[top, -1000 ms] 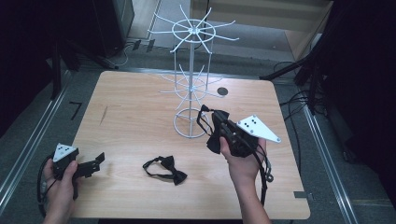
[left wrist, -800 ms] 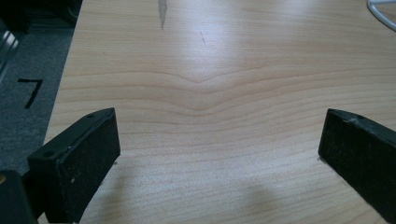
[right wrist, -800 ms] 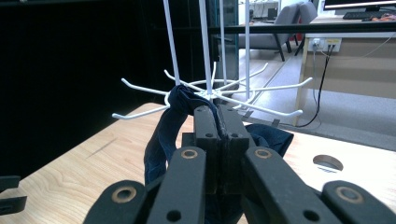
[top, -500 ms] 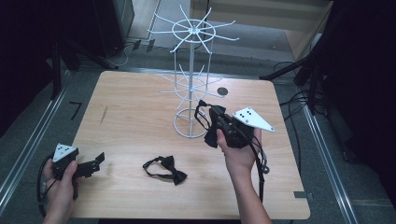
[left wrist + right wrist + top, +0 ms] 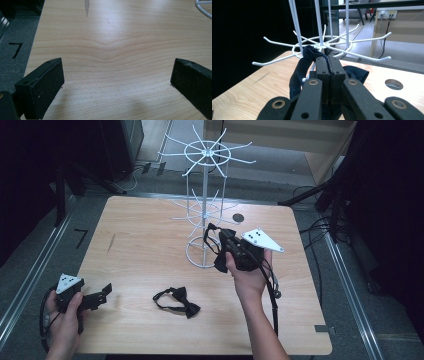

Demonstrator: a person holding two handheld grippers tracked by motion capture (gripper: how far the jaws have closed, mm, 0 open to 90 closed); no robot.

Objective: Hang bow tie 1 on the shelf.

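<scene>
Since a second ago, right gripper (image 5: 227,251) carried slightly left and inward toward the white wire rack (image 5: 204,195); left gripper (image 5: 95,296) and loose bow tie (image 5: 178,301) unchanged in place.

Held bow tie (image 5: 308,62), dark fabric, clamped between the right gripper's closed fingers (image 5: 323,70), raised close against the rack's lower ring of hooks (image 5: 362,56). Strap loop (image 5: 209,237) hanging toward the rack's pole. Not yet seated on any hook, as far as can be judged.

Risks noted: strap likely to miss a hook tip or catch on a neighbouring prong, the prongs being closely spaced; light rack liable to spin or tip if pushed sideways; fabric liable to drop to the base ring (image 5: 196,257) if released early.

Left gripper resting low at the near left of the desk (image 5: 140,245), fingers (image 5: 41,85) spread wide over bare wood, gripping nothing. Loose bow tie flat on the desk, near centre front, well apart from both grippers.

Desk: pale wood grain, a round cable hole (image 5: 238,217) behind the rack. Surroundings dim; grey floor, cables (image 5: 315,227), a "7" marked on the floor (image 5: 80,237) at left.
</scene>
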